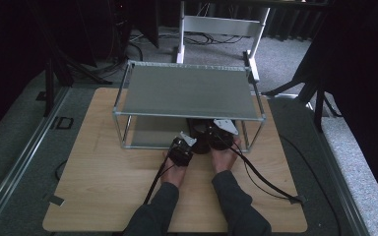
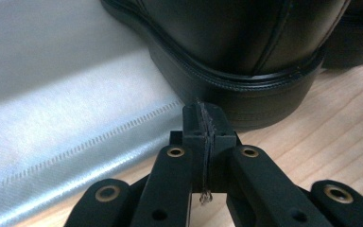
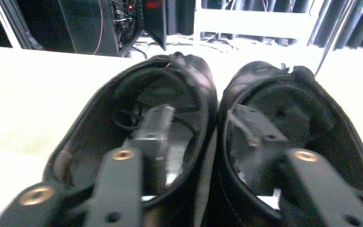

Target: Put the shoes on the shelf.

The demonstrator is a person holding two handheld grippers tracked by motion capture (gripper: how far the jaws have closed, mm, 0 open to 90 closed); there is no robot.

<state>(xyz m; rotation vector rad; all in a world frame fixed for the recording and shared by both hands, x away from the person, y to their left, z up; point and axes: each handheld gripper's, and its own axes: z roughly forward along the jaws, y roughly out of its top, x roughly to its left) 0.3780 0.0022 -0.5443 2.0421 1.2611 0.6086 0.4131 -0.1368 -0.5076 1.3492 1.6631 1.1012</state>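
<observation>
Shoes (image 3: 212, 142) astride right tongs (image 3: 203, 137) (loosely)

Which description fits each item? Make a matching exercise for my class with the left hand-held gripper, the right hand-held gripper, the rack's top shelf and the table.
Column one:
1. left hand-held gripper
2. right hand-held gripper
3. top shelf
4. table

Column two:
A. open, one jaw inside each of the black shoes
B. light wood
C. jaws shut, close to a heel
D. grey metal, bare

Pairs: 1-C, 2-A, 3-D, 4-B
</observation>
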